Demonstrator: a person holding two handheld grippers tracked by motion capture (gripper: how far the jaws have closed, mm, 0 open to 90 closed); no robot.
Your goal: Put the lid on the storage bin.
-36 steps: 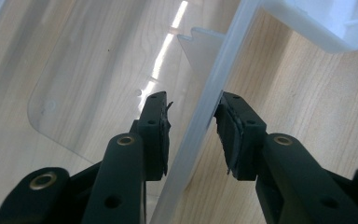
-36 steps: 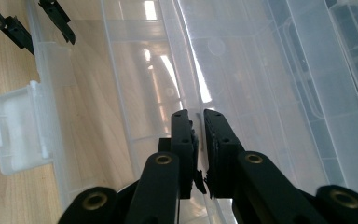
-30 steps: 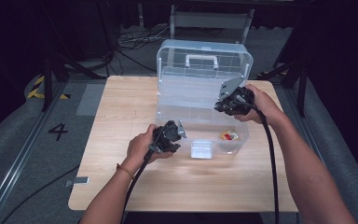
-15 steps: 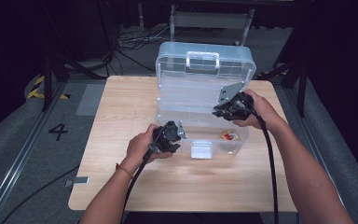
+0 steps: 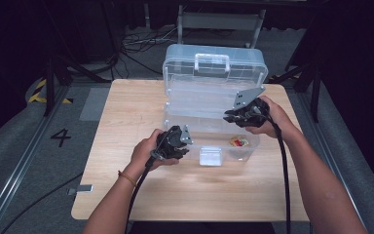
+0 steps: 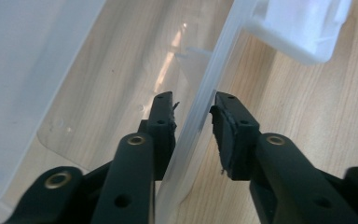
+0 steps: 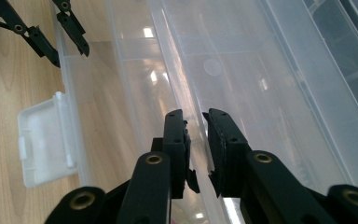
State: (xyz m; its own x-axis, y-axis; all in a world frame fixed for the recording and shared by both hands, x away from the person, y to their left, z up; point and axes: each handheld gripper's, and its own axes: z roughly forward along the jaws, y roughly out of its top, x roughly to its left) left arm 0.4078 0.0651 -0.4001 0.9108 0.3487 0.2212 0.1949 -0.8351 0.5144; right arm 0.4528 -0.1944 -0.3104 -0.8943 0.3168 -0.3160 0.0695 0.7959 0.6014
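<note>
A clear plastic toolbox (image 5: 214, 78) stands open on the wooden table (image 5: 126, 112), lid tipped back. Its white latch (image 5: 210, 156) hangs at the front wall. My left gripper (image 5: 182, 141) sits at the box's front left. In the left gripper view its jaws (image 6: 193, 105) have just been closing and pinch the front wall (image 6: 200, 98). My right gripper (image 5: 231, 117) hovers over the box's right half. Its jaws (image 7: 193, 119) have just been opening, and a clear inner ridge (image 7: 177, 70) runs loosely between them. The left gripper (image 7: 71, 56) and the latch (image 7: 46, 140) show in the right gripper view.
A small red and yellow item (image 5: 238, 141) lies inside the box near its front right. Bare tabletop spreads to the left and in front of the box. Beyond the table's far edge are cables (image 5: 136, 41) and a metal stand (image 5: 219, 22).
The right gripper has drifted a little down and toward the box's near side. The left hand and its gripper have stayed in place on the front wall.
</note>
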